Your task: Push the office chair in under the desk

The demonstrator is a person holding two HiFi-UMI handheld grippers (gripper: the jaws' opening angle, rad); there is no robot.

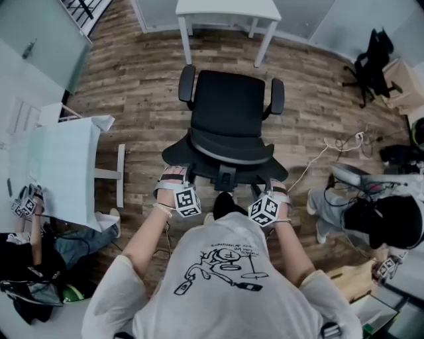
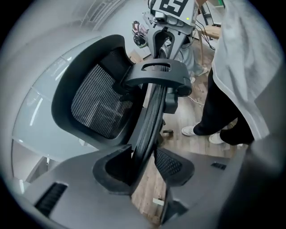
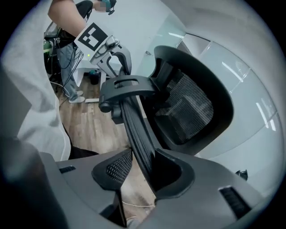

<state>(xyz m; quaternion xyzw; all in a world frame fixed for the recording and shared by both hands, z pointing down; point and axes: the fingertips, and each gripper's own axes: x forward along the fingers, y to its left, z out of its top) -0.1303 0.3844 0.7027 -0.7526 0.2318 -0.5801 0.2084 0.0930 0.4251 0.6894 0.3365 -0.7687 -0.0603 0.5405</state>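
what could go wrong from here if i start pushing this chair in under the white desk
1. The thin backrest rim of the black mesh-backed office chair runs between the jaws of the left gripper and right gripper. Both are closing but not yet clamped, so pushing now may let them slip off.
2. The armrests look about as wide apart as the legs of the white desk, so one may catch a leg.

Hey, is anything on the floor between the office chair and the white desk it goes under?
Nothing visible. Only bare wood floor lies between the office chair and the desk. The armrests may pass close to the desk legs.
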